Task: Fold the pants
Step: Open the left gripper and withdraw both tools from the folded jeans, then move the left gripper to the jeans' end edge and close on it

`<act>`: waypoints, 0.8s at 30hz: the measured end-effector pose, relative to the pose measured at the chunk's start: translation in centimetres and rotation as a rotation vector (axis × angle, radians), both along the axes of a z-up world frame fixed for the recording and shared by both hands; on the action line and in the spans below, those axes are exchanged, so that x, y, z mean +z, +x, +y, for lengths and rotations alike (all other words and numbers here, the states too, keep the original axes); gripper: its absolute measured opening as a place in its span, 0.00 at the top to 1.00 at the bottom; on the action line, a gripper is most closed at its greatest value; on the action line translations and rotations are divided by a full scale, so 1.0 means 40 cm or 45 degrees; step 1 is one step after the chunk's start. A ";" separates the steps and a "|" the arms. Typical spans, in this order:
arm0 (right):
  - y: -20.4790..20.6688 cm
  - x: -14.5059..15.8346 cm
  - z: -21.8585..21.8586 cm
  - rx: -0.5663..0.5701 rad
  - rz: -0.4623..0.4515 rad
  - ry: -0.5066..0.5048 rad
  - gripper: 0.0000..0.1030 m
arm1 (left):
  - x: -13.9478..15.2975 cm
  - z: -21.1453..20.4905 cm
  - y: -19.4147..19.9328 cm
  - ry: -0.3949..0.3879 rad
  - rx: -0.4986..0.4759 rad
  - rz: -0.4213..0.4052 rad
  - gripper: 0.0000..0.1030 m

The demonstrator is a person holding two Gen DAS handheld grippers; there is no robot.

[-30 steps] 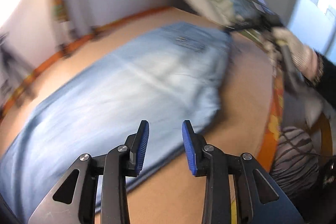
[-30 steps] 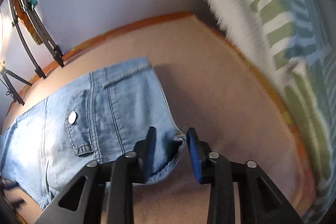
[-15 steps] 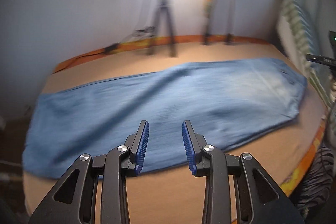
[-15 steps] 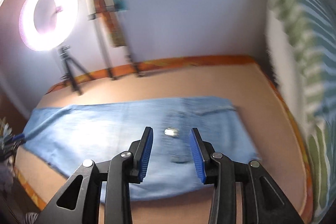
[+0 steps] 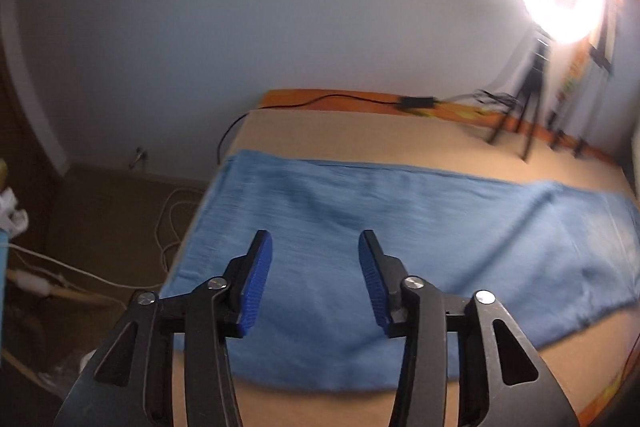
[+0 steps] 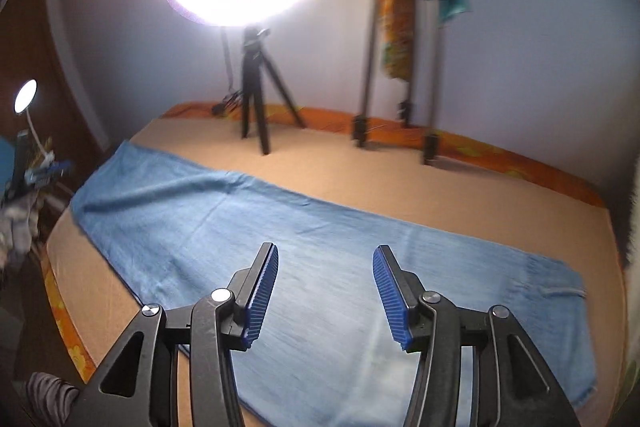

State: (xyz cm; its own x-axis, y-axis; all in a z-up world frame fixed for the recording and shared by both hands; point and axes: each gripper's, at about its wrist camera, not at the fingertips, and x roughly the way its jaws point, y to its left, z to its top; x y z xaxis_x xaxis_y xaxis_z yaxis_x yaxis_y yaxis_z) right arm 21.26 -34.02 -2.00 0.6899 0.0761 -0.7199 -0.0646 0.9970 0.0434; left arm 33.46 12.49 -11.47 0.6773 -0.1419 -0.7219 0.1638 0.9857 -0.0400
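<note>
Light blue denim pants (image 5: 400, 227) lie flat and lengthwise on a tan bed (image 5: 360, 131), legs stacked as one long strip. In the right wrist view the pants (image 6: 320, 267) run from the leg hems at far left to the waist at right. My left gripper (image 5: 315, 283) is open and empty, hovering above the pants' leg end near the bed's left edge. My right gripper (image 6: 325, 297) is open and empty, hovering above the pants' middle.
A lit ring light on a tripod (image 6: 256, 99) and a second stand (image 6: 400, 67) are on the far side of the bed by the wall. Cables (image 5: 176, 227) lie on the floor left of the bed. A small lamp (image 6: 24, 99) is at far left.
Both grippers swung left along the pants, away from the waist end and the pillow. The right gripper, which was at the waist edge, is now over the middle; both stay open.
</note>
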 end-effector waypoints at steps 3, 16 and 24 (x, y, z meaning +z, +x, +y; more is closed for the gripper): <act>0.063 -0.043 0.038 0.040 0.047 -0.021 0.50 | -0.024 0.036 0.068 0.006 0.039 0.008 0.53; 0.256 -0.144 0.141 0.146 0.123 -0.127 0.50 | -0.153 0.024 0.346 0.183 0.053 0.016 0.49; 0.338 -0.198 0.173 0.199 0.161 -0.165 0.50 | -0.200 0.028 0.405 0.218 0.038 0.007 0.48</act>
